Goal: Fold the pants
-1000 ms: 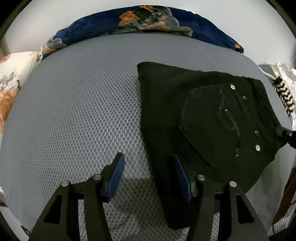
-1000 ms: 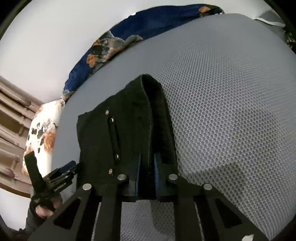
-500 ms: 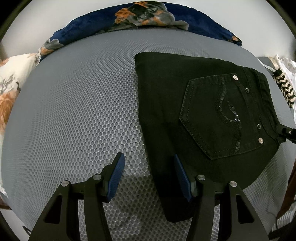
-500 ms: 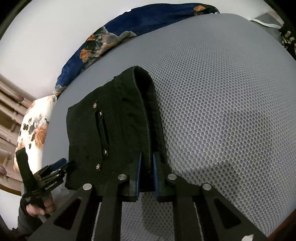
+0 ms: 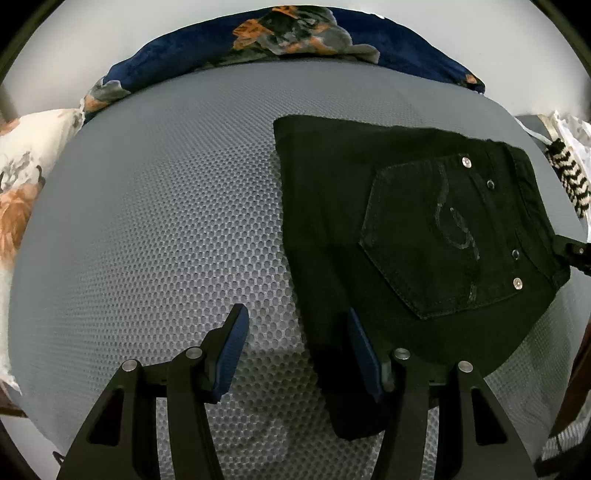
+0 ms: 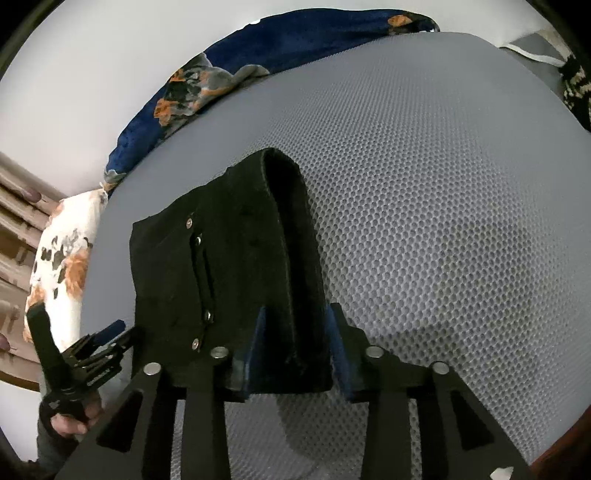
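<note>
The black jeans [image 5: 406, 229], judged soft yet heavy denim best gripped at the thick waistband, were straddled by the parted right hand-held gripper [image 6: 295, 328], while the left hand-held gripper [image 5: 295, 328] was held wide.

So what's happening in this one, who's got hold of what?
A person with a handheld gripper in each hand is folding black pants on a grey mesh mattress. The pants lie folded into a compact rectangle, back pocket facing up. The left gripper is open beside the pants' near edge, gripping nothing. The right gripper sits at the waistband end with its jaws parted around the fabric, not clamped. A blue floral blanket lies along the far side.
</note>
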